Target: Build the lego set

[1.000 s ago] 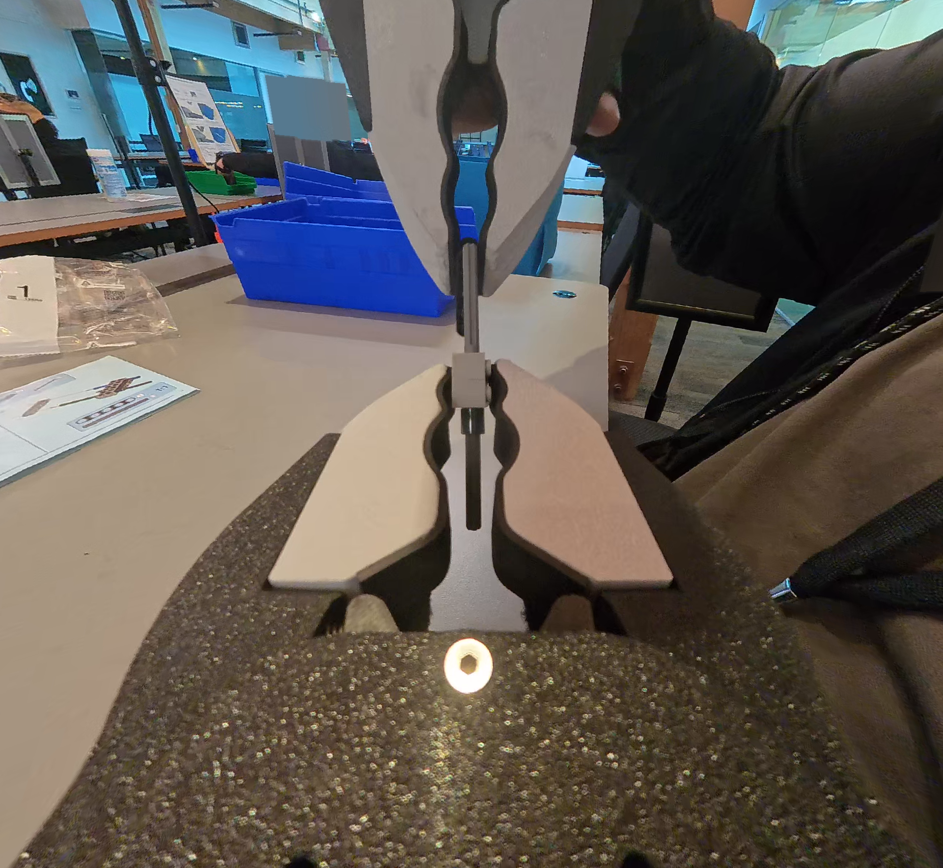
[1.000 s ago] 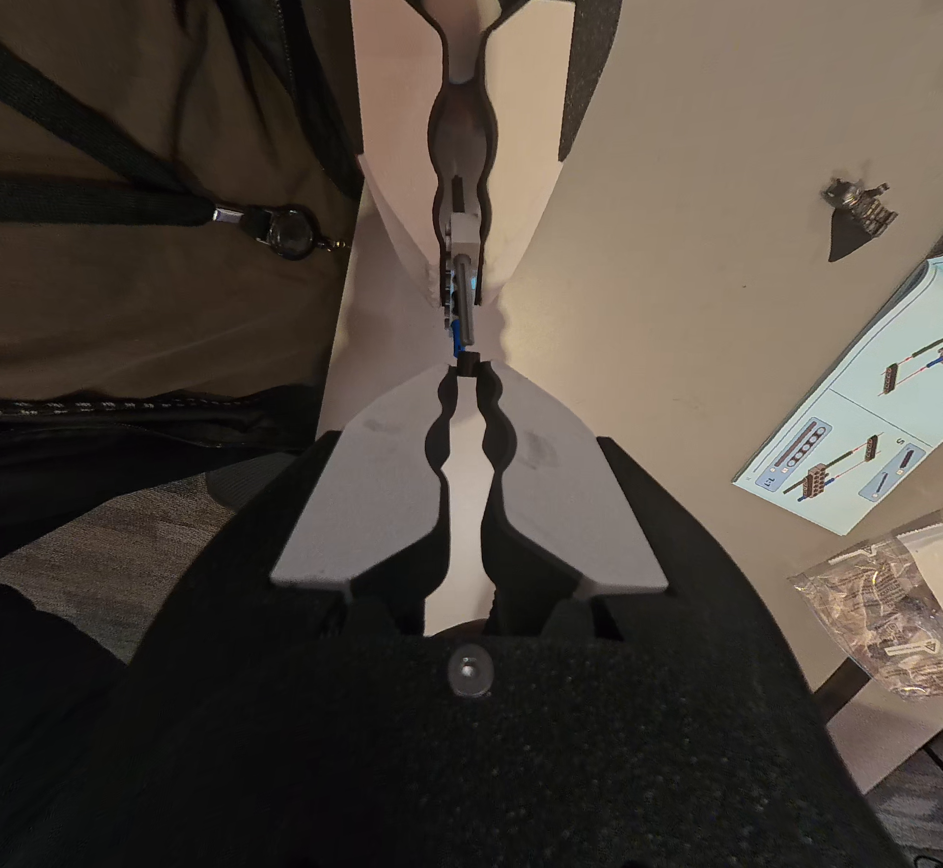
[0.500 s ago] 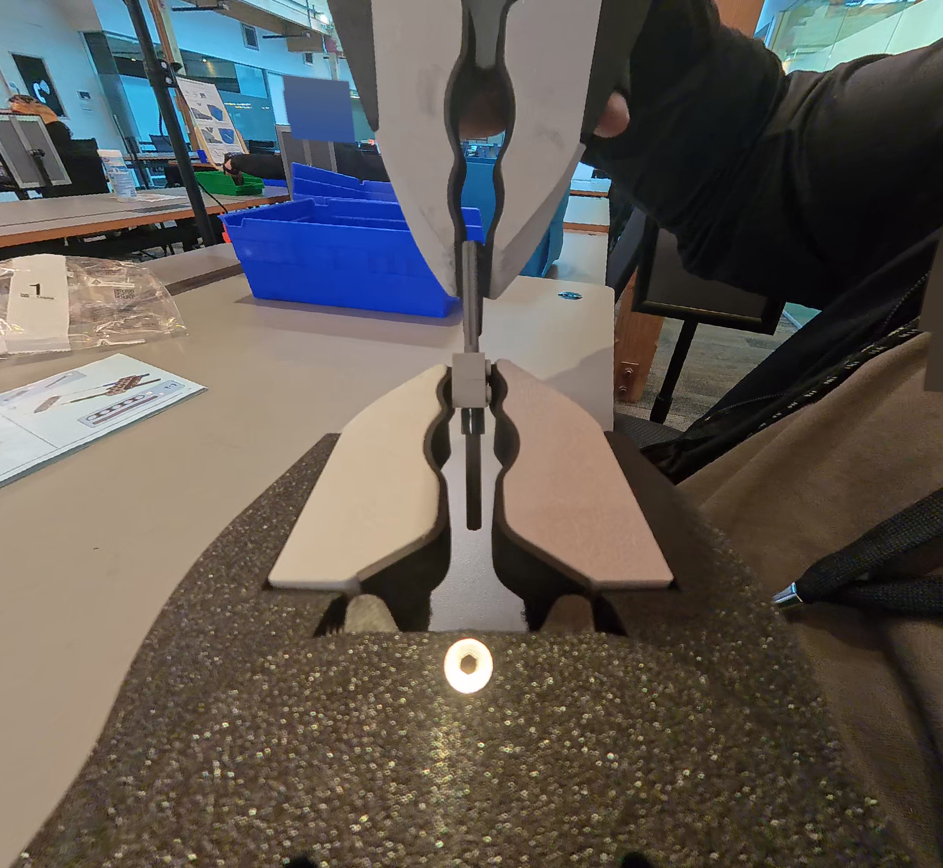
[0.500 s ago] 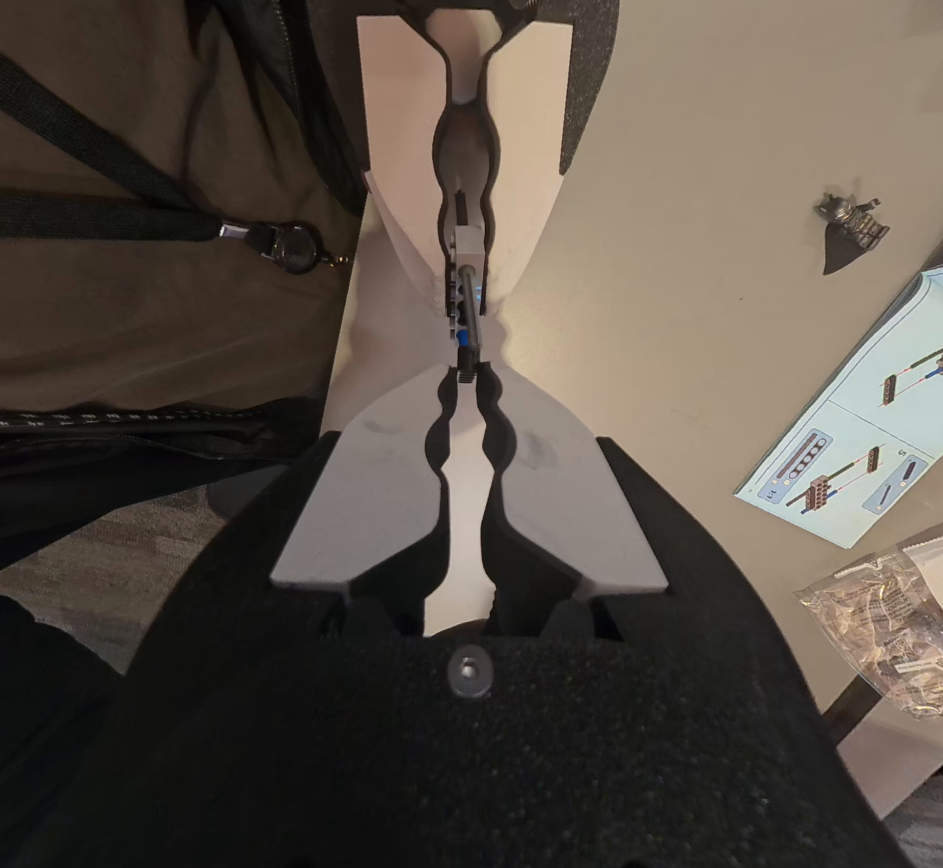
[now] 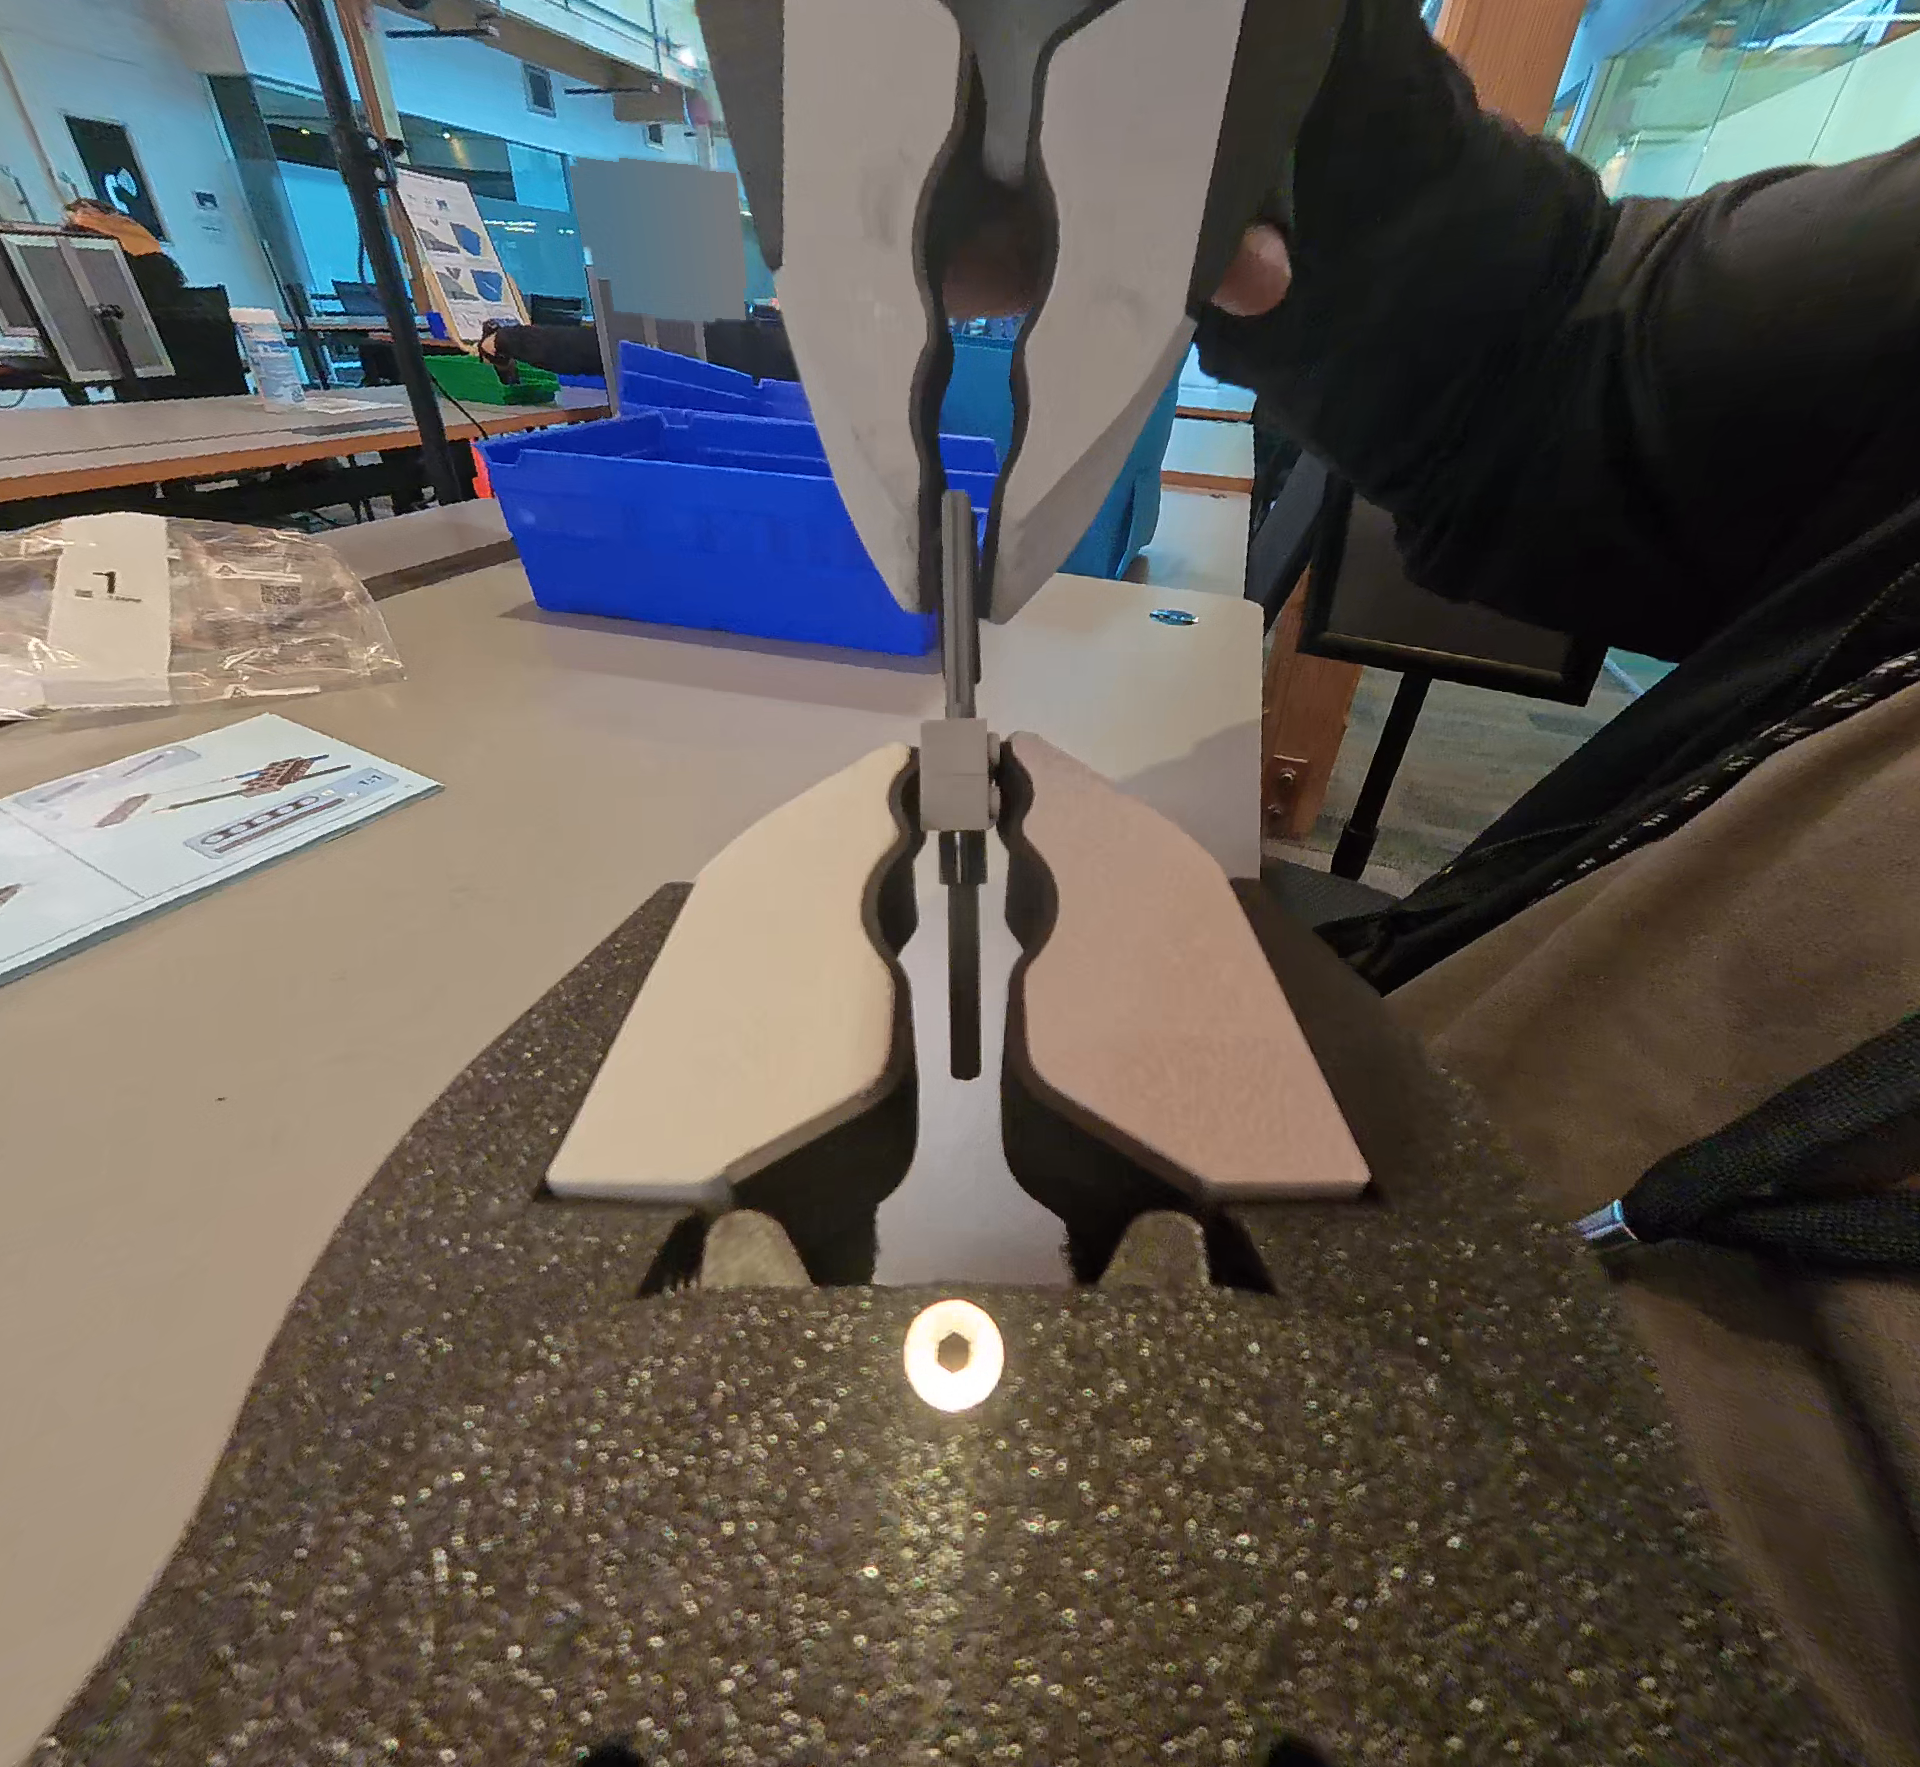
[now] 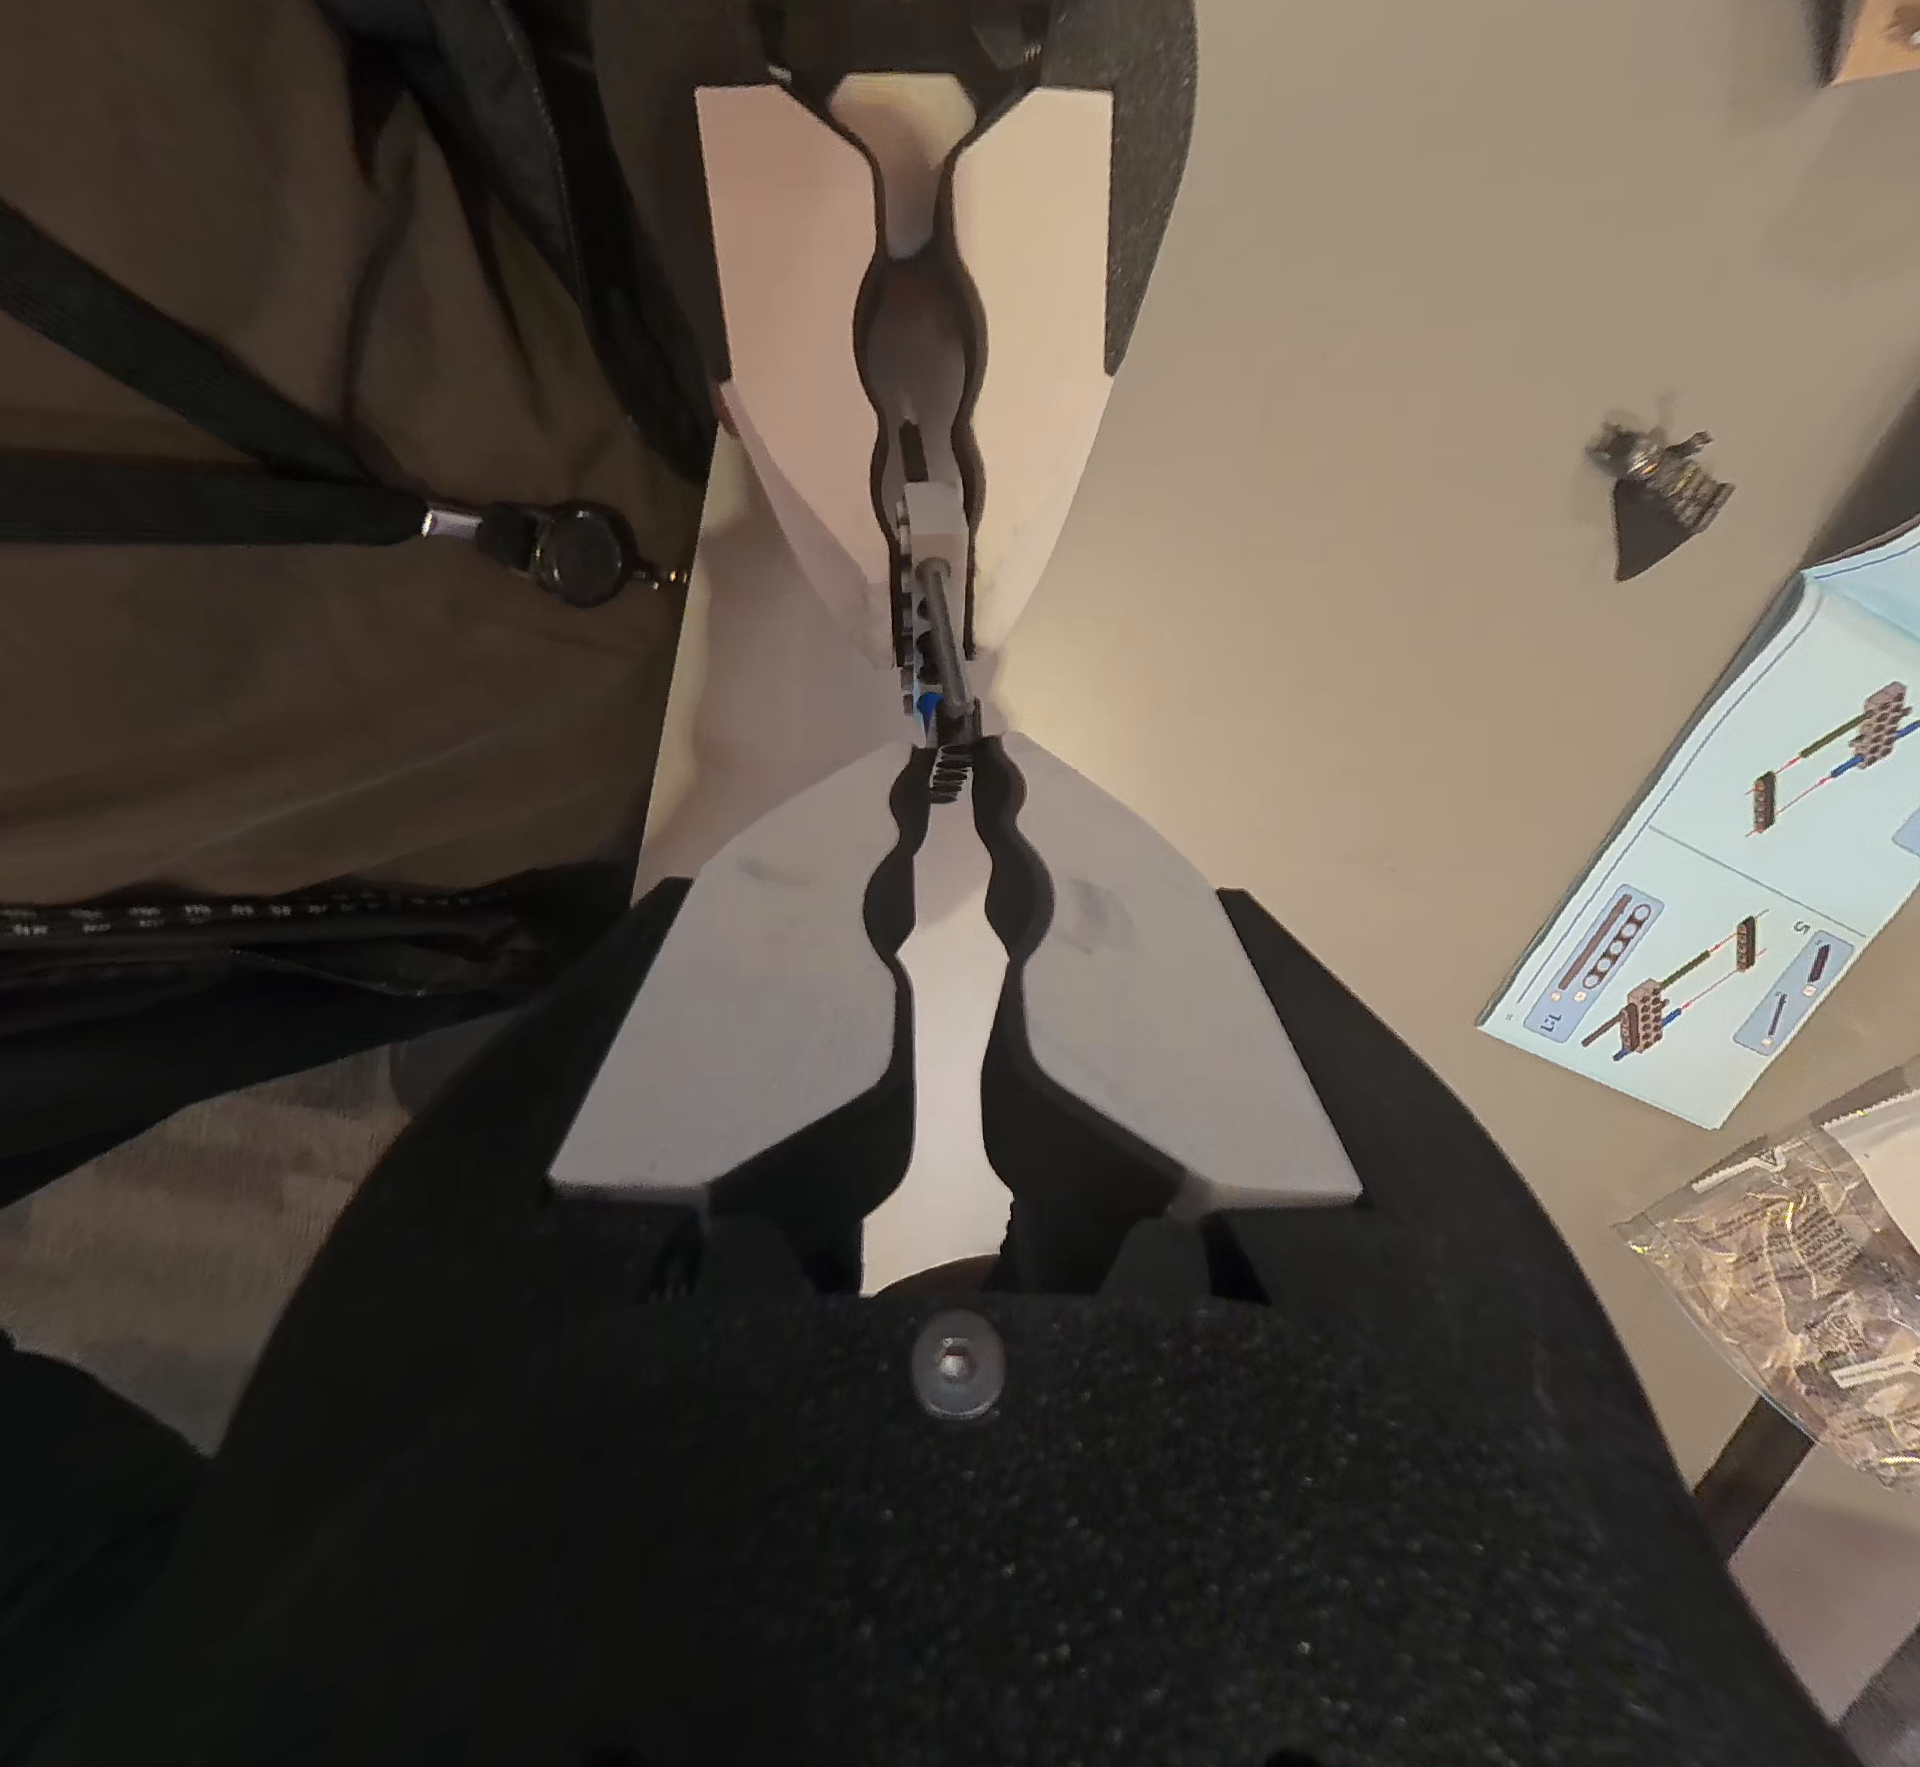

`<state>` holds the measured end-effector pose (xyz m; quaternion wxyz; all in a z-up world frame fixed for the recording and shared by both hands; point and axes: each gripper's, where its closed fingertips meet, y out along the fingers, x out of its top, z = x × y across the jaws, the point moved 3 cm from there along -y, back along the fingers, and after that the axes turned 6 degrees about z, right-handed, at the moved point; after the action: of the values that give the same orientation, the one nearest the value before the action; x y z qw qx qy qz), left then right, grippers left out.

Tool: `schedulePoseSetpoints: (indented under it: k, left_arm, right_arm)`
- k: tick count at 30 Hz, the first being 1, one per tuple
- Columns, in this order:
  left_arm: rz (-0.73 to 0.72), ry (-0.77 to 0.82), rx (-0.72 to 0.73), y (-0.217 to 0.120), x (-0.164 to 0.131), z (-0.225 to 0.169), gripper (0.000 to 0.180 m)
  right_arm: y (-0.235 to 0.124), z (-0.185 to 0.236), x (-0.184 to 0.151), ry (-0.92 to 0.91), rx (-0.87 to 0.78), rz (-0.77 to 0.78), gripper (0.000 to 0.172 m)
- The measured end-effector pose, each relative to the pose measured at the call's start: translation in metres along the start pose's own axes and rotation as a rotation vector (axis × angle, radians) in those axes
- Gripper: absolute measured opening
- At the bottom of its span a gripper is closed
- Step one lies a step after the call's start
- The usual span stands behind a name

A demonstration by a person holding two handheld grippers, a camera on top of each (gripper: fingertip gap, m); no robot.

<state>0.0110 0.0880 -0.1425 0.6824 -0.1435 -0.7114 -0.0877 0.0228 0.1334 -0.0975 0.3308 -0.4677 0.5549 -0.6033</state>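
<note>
While the left gripper's (image 5: 958,787) fingers clamp a light grey holed beam (image 5: 957,785), the right gripper's (image 6: 951,749) fingers pinch its dark axle (image 5: 959,616).
</note>
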Motion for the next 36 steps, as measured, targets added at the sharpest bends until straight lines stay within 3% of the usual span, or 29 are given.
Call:
schedulePoseSetpoints:
  k: [11, 19, 24, 29, 32, 36]
  left_arm:
    - [-0.064, -0.061, -0.020, -0.006, 0.004, 0.006, 0.012]
    - [-0.016, -0.016, 0.003, -0.003, 0.001, 0.004, 0.012]
    - [-0.002, -0.006, 0.031, -0.004, 0.000, 0.008, 0.012]
    - [0.004, -0.006, 0.043, -0.007, 0.000, 0.012, 0.012]
    - [0.019, -0.005, 0.041, -0.008, -0.002, 0.012, 0.012]
    - [0.043, -0.008, 0.032, -0.007, -0.004, 0.012, 0.012]
  right_arm:
    - [0.005, -0.003, -0.001, 0.044, -0.015, -0.140, 0.008]
    - [-0.002, -0.008, -0.008, 0.091, 0.008, -0.212, 0.008]
    - [0.008, -0.011, -0.030, 0.111, 0.004, -0.075, 0.008]
    - [0.054, -0.021, -0.073, 0.176, 0.000, 0.154, 0.008]
    - [0.076, -0.025, -0.085, 0.214, 0.016, 0.182, 0.008]
    - [0.080, -0.026, -0.082, 0.246, 0.044, 0.096, 0.008]
